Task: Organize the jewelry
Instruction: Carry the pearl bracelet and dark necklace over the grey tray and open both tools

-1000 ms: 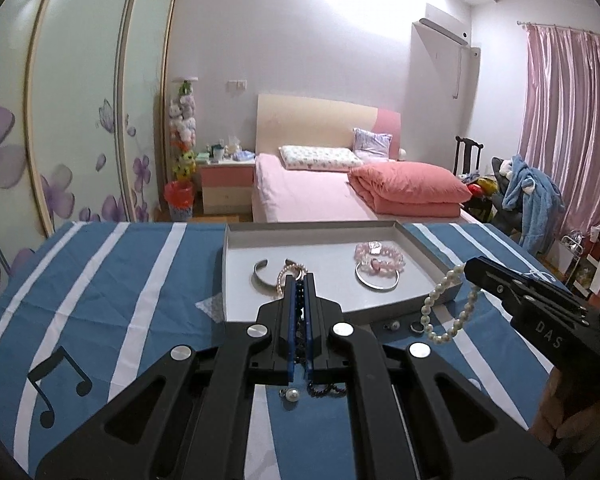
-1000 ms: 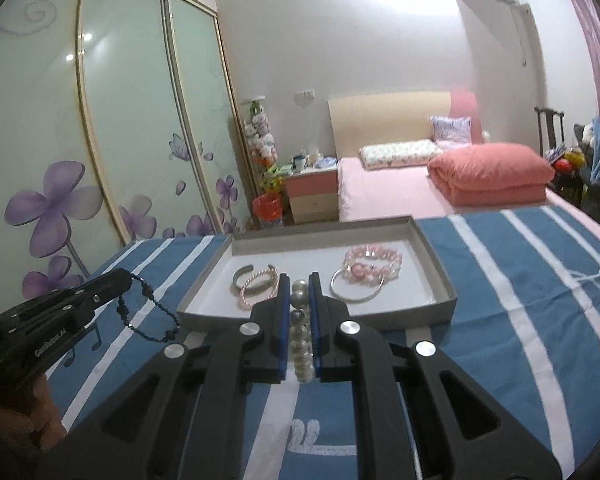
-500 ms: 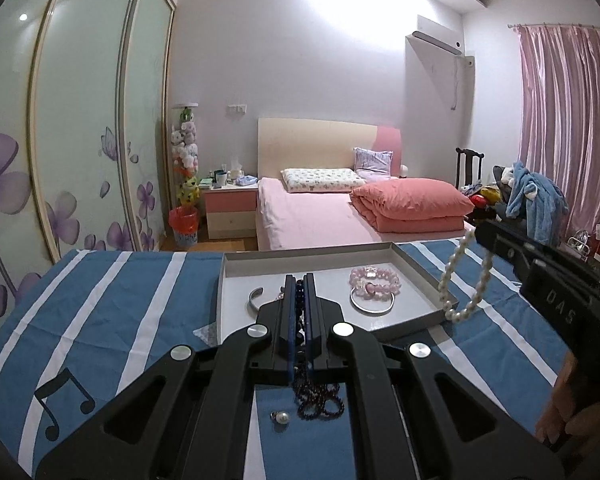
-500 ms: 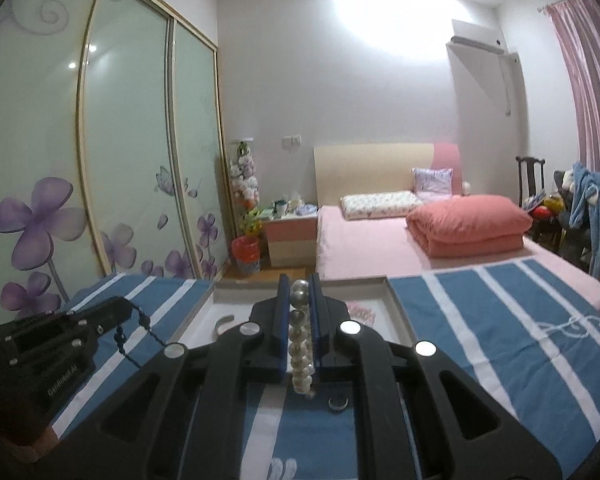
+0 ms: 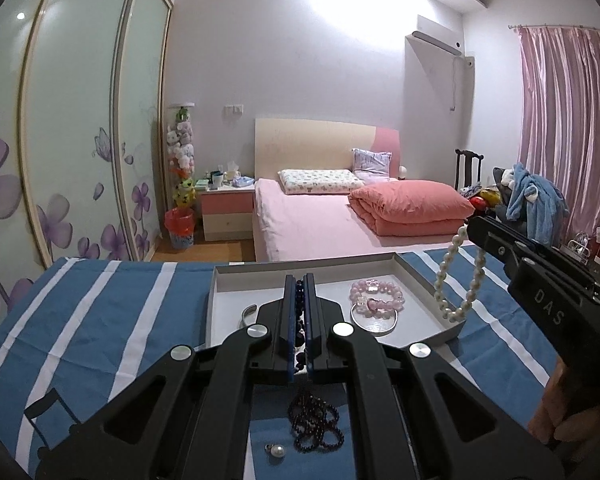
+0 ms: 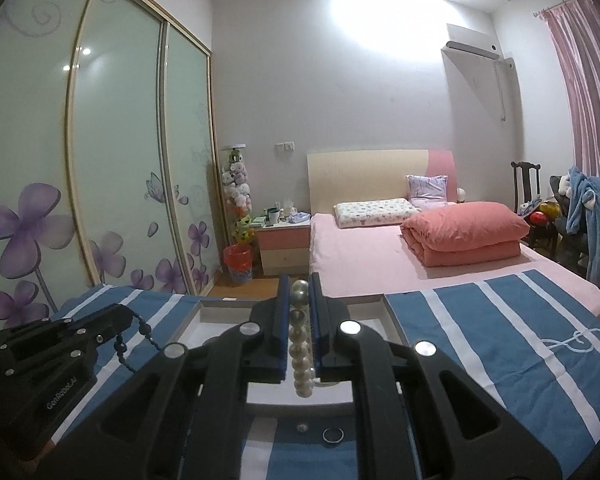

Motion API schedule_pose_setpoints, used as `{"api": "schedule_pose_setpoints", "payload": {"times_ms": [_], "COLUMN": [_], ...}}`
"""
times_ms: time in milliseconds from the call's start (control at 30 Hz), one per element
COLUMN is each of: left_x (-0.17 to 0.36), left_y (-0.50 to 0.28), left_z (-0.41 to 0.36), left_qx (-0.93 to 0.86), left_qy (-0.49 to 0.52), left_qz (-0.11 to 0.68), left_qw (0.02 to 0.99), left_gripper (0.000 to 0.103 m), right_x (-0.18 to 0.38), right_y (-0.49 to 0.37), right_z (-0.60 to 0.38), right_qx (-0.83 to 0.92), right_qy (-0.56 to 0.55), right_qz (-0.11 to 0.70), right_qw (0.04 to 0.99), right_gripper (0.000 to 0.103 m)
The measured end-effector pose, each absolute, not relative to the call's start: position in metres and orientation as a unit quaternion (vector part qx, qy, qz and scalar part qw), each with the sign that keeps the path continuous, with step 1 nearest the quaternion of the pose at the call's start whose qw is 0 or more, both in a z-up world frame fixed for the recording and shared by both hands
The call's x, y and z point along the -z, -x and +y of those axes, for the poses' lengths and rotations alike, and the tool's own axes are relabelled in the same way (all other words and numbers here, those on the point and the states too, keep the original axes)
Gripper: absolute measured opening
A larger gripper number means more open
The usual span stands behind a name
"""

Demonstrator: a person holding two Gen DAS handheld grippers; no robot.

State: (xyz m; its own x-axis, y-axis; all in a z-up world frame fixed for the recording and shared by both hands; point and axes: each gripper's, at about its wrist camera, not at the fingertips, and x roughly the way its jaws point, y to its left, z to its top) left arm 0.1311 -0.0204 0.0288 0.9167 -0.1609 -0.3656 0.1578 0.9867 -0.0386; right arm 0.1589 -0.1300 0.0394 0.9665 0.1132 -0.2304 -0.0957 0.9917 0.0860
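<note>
- Pearl beads made up the pearl bracelet [image 5: 458, 276], which hung as a limp loop from the right claw [image 6: 300, 320], its jaws pinched together on a short run of beads, above the near right corner of the grey tray [image 5: 220, 304].
- Dark beads of the beaded bracelet [image 5: 299, 312] sat clamped between the closed jaws of the left claw [image 5: 299, 320]; its slack loop dangled over the striped cloth on the worktop [image 5: 100, 312].
- Both strands looked light and floppy, with hard round beads likely to roll or slip in a pinch; a grip across 2 or 3 beads seemed safest.
- Already inside the tray lay a pink bead bracelet [image 5: 376, 300] touching a silver bangle [image 5: 374, 322].
- Loose on the cloth were a dark bead coil [image 5: 314, 428], a single pearl piece [image 5: 275, 449], possibly an earring, and a ring [image 6: 333, 434]; small and easy to lose.
</note>
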Motion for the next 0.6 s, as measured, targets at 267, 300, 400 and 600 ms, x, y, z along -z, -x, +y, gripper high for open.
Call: {"api": "schedule_pose_setpoints", "payload": {"times_ms": [267,300,400,600], "left_x": [-0.026,-0.026,-0.024,-0.017], "left_y": [-0.157,-0.161,-0.172,-0.194], "left_z": [-0.025,-0.025,-0.025,-0.028], "left_qx": [0.087,0.088,0.088,0.088], "left_qy": [0.007,0.008,0.01,0.016], "left_qz": [0.198,0.2,0.204,0.219], "left_qw": [0.976,0.976,0.975,0.972], "left_gripper": [0.004,0.004,0.004,0.004], "right_x": [-0.032,-0.031,-0.028,-0.017], "right_y": [-0.193,-0.197,-0.215,-0.252], "right_z": [-0.135,-0.135,-0.138,-0.141], "right_qx": [-0.05,-0.05,-0.051,-0.056], "right_qy": [-0.047,-0.048,-0.055,-0.07], "right_qz": [0.135,0.136,0.144,0.169], "right_qw": [0.989,0.988,0.987,0.982], "right_gripper": [0.01,0.01,0.01,0.01]}}
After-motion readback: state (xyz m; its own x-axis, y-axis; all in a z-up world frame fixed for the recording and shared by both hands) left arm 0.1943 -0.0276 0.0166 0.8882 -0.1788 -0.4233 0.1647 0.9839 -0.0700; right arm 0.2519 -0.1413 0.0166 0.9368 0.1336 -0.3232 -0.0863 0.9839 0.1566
